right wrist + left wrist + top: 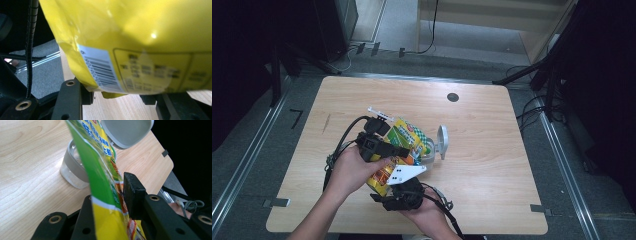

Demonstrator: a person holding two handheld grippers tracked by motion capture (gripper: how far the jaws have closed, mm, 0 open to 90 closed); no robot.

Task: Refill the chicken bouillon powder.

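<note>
left hand (pixel 349 172): comes in from the bottom left of the high view, carrying the left gripper (pixel 384 150) over the middle of the bench (pixel 492 165).
left gripper state: clamped on the snack bag (pixel 100 177). In the left gripper view the film runs right between the two black jaws, pinched on both faces.
snack bag: green and yellow, held up off the bench between both grippers. Its long axis runs from near the person up and away, with the far end tipped toward the jar.
right gripper (pixel 404 192): sits under the near, lower end of the bag, so it's the arm closer to the bottom corner with the barcode label (pixel 100 71).
right gripper state: the jaws flank that bottom edge, but I honestly can't tell if the pads are pressing on it.
jar (pixel 75 168): clear, grey-collared, standing just past the bag's far end, with its hinged lid (pixel 442 141) flipped open to the right.
key relation: the bag mouth lies beyond the left gripper, pointing at the open jar, so I'd guess tipping the contents in comes next.
count: one bag, one jar, two grippers.
</note>
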